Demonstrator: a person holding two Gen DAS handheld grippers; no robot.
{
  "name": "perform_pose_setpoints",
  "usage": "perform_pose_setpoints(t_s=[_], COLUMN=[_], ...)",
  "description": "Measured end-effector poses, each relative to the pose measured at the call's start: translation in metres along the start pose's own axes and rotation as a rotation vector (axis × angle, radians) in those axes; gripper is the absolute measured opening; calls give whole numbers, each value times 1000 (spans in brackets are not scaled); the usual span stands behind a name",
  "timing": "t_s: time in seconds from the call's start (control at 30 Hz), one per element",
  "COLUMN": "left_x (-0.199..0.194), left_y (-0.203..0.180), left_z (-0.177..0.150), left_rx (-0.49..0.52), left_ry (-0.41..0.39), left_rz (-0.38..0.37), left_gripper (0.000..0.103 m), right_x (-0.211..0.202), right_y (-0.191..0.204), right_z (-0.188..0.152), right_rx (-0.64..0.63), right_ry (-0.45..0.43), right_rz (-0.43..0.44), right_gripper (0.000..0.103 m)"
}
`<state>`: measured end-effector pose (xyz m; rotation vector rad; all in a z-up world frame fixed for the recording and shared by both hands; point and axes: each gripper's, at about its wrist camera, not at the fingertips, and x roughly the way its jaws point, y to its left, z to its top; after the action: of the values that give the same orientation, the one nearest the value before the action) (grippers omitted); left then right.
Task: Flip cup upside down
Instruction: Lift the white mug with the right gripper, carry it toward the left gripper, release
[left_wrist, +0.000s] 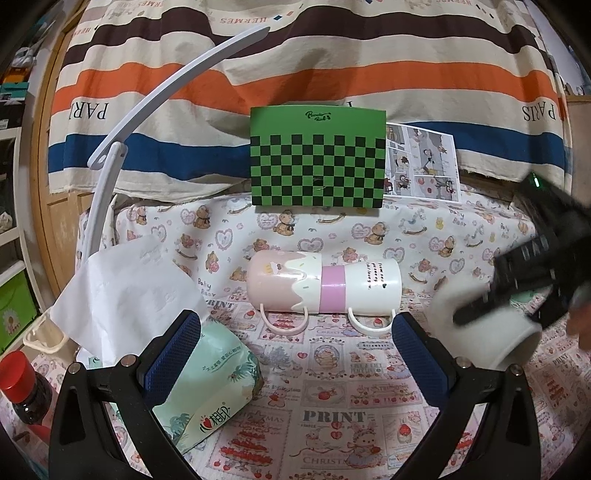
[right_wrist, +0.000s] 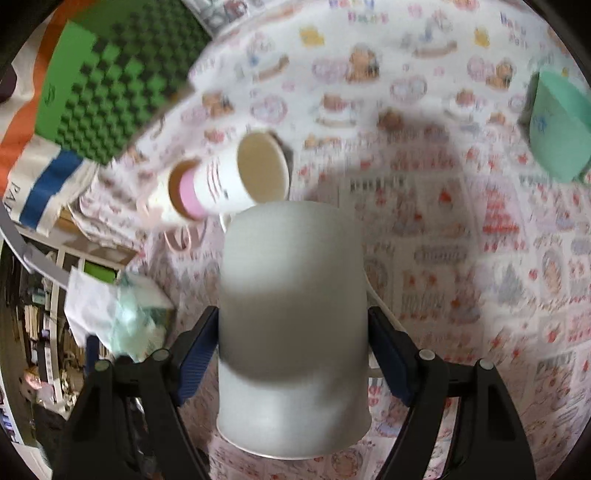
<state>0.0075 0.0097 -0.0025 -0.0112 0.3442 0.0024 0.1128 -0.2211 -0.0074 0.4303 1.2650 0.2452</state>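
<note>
Desk edges: the desk, under a printed cartoon cloth, is running back to a green checkered board that is leaning upright against a striped hanging cloth; a comic sheet is standing just beside the board on its right.
Open room: bare patterned cloth is lying between the left tongs and a pair of mugs lying on their sides, joined mouth to base in a row, handles toward the camera.
Left side clutter: a tissue pack with a white tissue sticking up is touching the left tongs' near finger; a red-capped bottle is sitting at the far left edge, and a white curved lamp arm is arching overhead.
Far corner: a teal cup is sitting well apart, at the upper right of the right wrist view.
Cup position: the white cup is lying between the fingers of the right tongs, tilted, its mouth toward the camera; in the left wrist view it appears at the right, raised above the cloth, mouth facing down and right.
Right tongs: clenched on the white cup, both blue pads pressing its sides; the view is motion-blurred.
Left tongs: released, spread wide, holding nothing.
</note>
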Motion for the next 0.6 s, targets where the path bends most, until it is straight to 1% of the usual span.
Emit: perform_pose_setpoints(t_s=[0.1, 0.2, 0.3, 0.33, 0.37, 0.4, 0.47, 0.53, 0.57, 0.6], left_x=[2, 4, -1, -2, -4, -5, -8, -9, -8, -7], left_y=[3, 5, 3, 1, -2, -5, -7, -7, -7, -6], left_z=[0, 0, -1, -1, -1, -1, 0, 0, 0, 1], left_rx=[-11, -22, -12, -1, 16, 29, 42, 43, 41, 38], left_ry=[11, 21, -3, -12, -21, -27, -40, -45, -41, -35], left_rz=[-2, -1, 2, -2, -7, -12, -7, -3, -3, -5], left_gripper=[103, 103, 103, 103, 103, 103, 103, 103, 103, 103], right_x=[14, 21, 29, 25, 24, 21, 11, -5, -11, -19], right_y=[-8, -4, 4, 2, 3, 4, 7, 10, 10, 9], right_z=[-4, -7, -10, -13, -14, -15, -20, -30, -35, -41], right_rx=[17, -13, -72, -85, -103, -127, -198, -291, -334, -384], right_ry=[26, 8, 2, -4, -15, -38, -112, -211, -249, -295], right_rz=[19, 3, 9, 10, 9, 9, 4, -9, -11, -11], right_gripper=[77, 78, 78, 80, 83, 89, 93, 97, 103, 103])
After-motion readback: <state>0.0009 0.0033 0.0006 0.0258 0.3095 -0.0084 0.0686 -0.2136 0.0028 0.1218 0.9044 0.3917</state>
